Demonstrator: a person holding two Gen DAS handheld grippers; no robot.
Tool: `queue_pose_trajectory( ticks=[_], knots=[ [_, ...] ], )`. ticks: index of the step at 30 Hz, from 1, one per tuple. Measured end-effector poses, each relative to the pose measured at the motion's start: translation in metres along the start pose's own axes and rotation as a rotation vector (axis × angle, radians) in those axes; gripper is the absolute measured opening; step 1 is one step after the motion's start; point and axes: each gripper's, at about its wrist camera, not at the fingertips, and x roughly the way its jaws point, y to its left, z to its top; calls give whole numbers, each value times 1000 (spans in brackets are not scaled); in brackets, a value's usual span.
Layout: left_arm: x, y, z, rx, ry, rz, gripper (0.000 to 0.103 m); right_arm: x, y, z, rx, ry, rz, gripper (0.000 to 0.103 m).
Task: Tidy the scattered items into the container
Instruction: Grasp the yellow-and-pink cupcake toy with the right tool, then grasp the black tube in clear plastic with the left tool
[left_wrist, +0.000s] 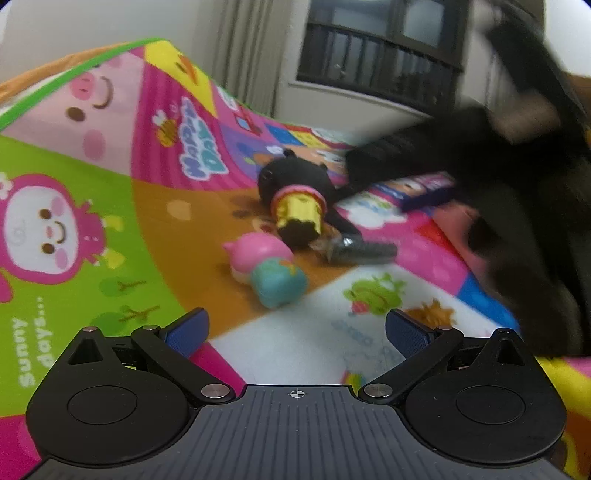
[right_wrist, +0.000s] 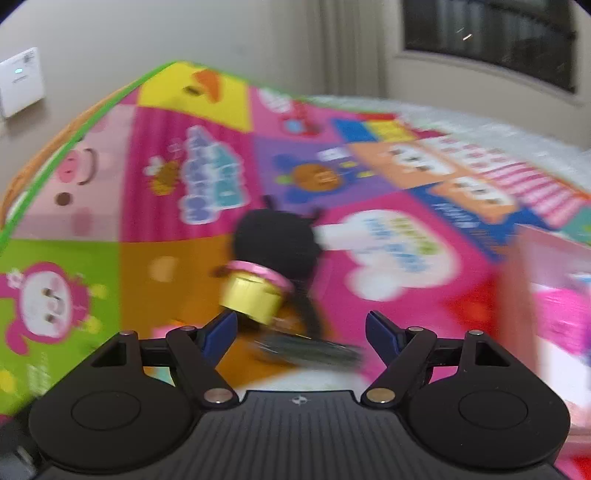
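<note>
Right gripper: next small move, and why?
Probably ease forward and down to straddle the dark packet, then close. The right gripper is open and empty, the packet lies just ahead of its fingertips on the mat, and the black plush sits farther back. The view is blurred, so aim loosely.

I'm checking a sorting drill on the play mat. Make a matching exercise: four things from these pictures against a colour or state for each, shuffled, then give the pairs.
Things:
1. black plush toy with a pink collar
2. soft squishy pig toy
3. flat cardboard box
4. left gripper

Colour or state:
A. jaws open, nothing between them
B. purple and blue
C. pink head, teal body
D. lying on the orange patch of the mat, yellow dress

Pairs: 1-D, 2-C, 3-B, 4-A
</note>
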Motion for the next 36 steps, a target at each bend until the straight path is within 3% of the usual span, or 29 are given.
queue_pose_trajectory(
  ticks=[4, 6, 7, 8, 11, 14, 17, 20, 24, 27, 31, 36],
  knots=[
    [3, 0, -2, 6, 14, -5, 103, 44, 19, 18, 21, 63, 48, 78],
    [3, 1, -3, 4, 17, -7, 103, 66, 27, 24, -10, 94, 14, 66],
    [4, 1, -4, 4, 18, -9, 103, 74, 29, 26, -30, 122, 3, 52],
    [4, 1, -4, 2, 19, -12, 103, 79, 30, 26, -45, 145, -3, 52],
    [3, 4, -4, -11, 18, -23, 103, 60, 24, 25, -28, 123, -3, 52],
    [4, 2, -5, -4, 19, -19, 103, 8, 13, 13, -31, 62, 1, 52],
    [3, 0, -5, 9, 16, -10, 103, -55, -4, -14, -24, 3, -6, 52],
    [2, -3, -5, 18, 11, 2, 103, -109, -24, -56, -22, -57, -97, 52],
    [-3, -10, -4, 40, -24, 3, 103, -156, -38, -124, -106, -192, -377, 52],
    [-3, -20, -3, 65, -52, 2, 103, -177, -40, -172, -184, -308, -501, 52],
    [-3, -37, -2, 107, -55, 5, 103, -185, -41, -208, -226, -349, -503, 52],
    [-5, -46, -4, 142, -27, 24, 103, -180, -49, -231, -172, -297, -452, 53]
  ],
)
